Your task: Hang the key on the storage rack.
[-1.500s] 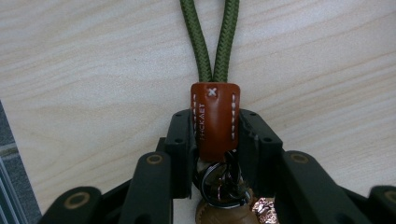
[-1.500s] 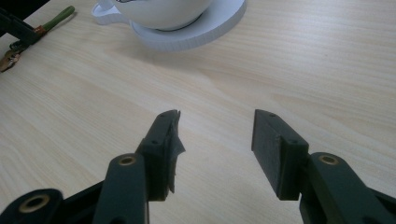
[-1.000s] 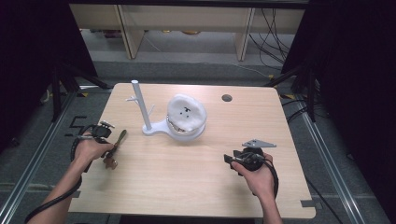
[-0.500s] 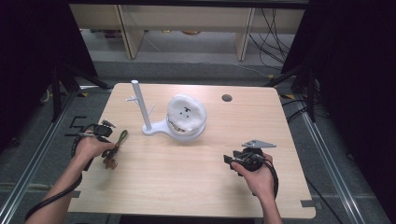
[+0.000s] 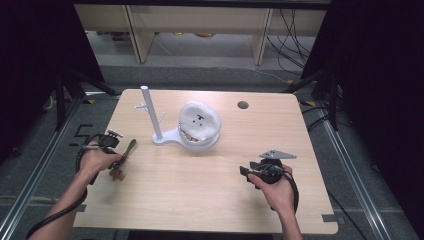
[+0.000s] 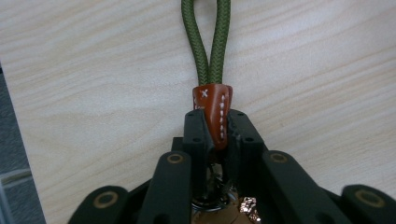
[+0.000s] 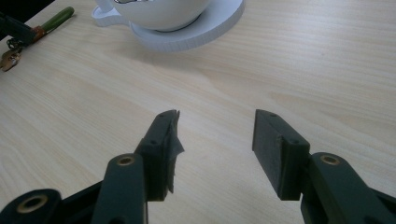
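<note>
The left gripper point(image 6: 215, 133) has just been closing and now pinches the brown leather tab point(image 6: 212, 114) of a keychain, its green cord loop point(image 6: 206, 39) stretched out flat on the wooden table point(image 5: 200, 190) near the left edge (something metallic, perhaps keys, dangles behind the jaws). Over on the right, the right gripper point(image 7: 215, 140) hovers with jaws spread, nothing between them, facing the white stand point(image 5: 165, 135) and the white bowl-like object point(image 5: 200, 122).

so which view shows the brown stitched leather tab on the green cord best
The left gripper view: the brown stitched leather tab sits close up, pinched in the left claw. The high view shows it tiny; the right gripper view gives it as a distant speck.
</note>
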`<state>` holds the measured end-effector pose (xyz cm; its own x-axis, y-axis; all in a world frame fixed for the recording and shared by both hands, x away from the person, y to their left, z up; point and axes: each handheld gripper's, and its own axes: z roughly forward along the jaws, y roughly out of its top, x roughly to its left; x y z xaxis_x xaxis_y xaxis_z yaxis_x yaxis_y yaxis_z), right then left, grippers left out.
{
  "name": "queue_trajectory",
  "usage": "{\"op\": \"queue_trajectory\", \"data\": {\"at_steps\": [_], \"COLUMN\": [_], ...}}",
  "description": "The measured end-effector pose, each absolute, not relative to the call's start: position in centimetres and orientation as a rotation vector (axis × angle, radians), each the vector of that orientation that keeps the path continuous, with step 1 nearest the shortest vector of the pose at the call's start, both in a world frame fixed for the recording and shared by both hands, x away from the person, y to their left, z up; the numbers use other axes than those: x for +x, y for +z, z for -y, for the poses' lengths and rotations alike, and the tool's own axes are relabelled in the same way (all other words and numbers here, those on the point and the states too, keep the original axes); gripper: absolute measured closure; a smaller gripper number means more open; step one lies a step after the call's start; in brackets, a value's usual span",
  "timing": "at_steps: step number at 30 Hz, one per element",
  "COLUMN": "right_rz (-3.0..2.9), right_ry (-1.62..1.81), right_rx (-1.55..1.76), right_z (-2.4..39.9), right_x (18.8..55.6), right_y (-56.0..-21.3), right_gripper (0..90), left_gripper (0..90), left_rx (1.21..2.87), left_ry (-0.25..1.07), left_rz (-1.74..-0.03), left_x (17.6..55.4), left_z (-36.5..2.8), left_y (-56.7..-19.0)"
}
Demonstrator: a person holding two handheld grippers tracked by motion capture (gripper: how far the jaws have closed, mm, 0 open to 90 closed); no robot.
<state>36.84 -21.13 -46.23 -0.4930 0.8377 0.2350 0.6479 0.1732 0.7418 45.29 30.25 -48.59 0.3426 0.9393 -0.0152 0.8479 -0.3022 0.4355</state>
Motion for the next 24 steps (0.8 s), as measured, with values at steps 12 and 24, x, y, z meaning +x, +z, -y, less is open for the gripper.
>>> {"op": "queue_trajectory", "data": {"at_steps": [12, 24], "right_rz": [-2.211, -2.211], "right_ry": [1.232, 1.226], "right_rx": [1.457, 1.481], "right_z": [21.0, 21.0], "right_x": [36.8, 36.7], "right_y": [-46.2, -46.3], "right_gripper": [51.3, 51.3], "left_gripper": [80.6, 80.5], "left_rx": [2.154, 2.007], "left_ry": [0.358, 0.481], "left_rz": [-1.509, -1.394], "left_x": [43.3, 40.1], "left_z": [-31.2, -31.6], "left_y": [-48.7, -48.5]}}
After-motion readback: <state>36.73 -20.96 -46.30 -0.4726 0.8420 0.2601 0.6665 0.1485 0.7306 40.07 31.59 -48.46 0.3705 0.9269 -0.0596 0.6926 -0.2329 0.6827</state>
